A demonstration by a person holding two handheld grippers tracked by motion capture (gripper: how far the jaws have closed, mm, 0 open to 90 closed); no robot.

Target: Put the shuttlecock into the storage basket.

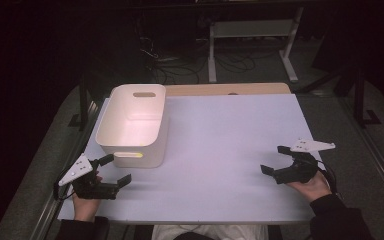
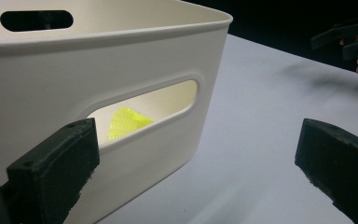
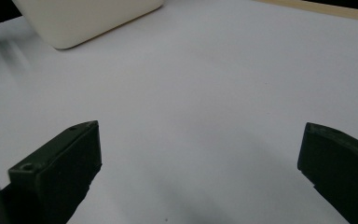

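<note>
A cream plastic bin point(image 1: 134, 125) with handle slots stands at the table's left. Through its near slot a yellow mesh object point(image 2: 125, 122) lies inside; a yellow glint point(image 1: 138, 154) marks it from above. My left gripper point(image 1: 116, 170) is open just in front of the bin's near wall point(image 2: 51, 88), nothing between its jaws. My right gripper point(image 1: 275, 159) is open above the table at the right, jaws spread over bare surface. From the left gripper view the right gripper point(image 2: 347, 37) appears far off at the upper right. The bin's corner point(image 3: 84, 16) sits at the top left of the right gripper view.
The white tabletop point(image 1: 230, 150) spans the middle between both hands, with a wooden strip point(image 1: 230, 89) along its far edge. Beyond it, on a dark floor, stand a white desk frame point(image 1: 252, 35) and loose cables point(image 1: 180, 70).
</note>
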